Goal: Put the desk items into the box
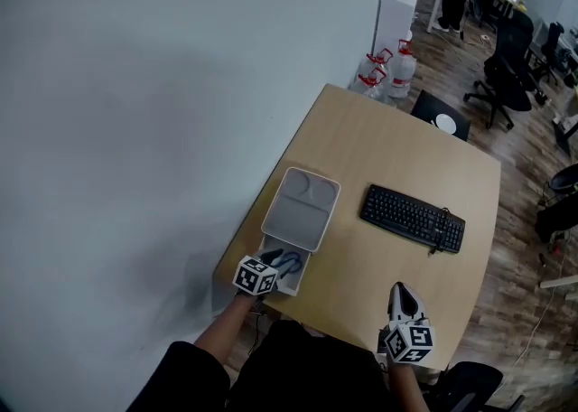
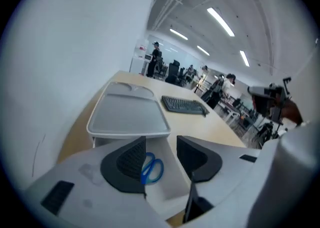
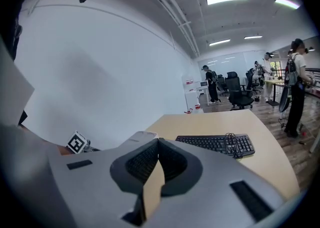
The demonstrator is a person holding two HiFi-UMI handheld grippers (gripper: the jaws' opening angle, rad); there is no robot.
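So your left tongs (image 1: pixel 274 259) (image 2: pixel 161 144) are wide open and not holding anything. They're hovering just above the near end of the white box (image 1: pixel 302 211) (image 2: pixel 127 114), tilted down toward it. The blue scissors (image 1: pixel 289 264) (image 2: pixel 151 168) are lying in the box's pulled-out drawer (image 1: pixel 293 288) (image 2: pixel 167 184). In the left gripper view you see their handles down between the two pads, but the pads aren't touching them. The box sits at the left edge of the counter (image 1: pixel 397 157), with its flat grey top bare. Your right tongs (image 1: pixel 400 293) (image 3: pixel 158 144) are closed, tips together with nothing between them, and they're hanging over the near right part of the counter, well apart from the box. The black keyboard (image 1: pixel 413 218) (image 3: pixel 215 143) is out on the counter to the right of the box, beyond the right tongs, with its cable bunched up at its right end.
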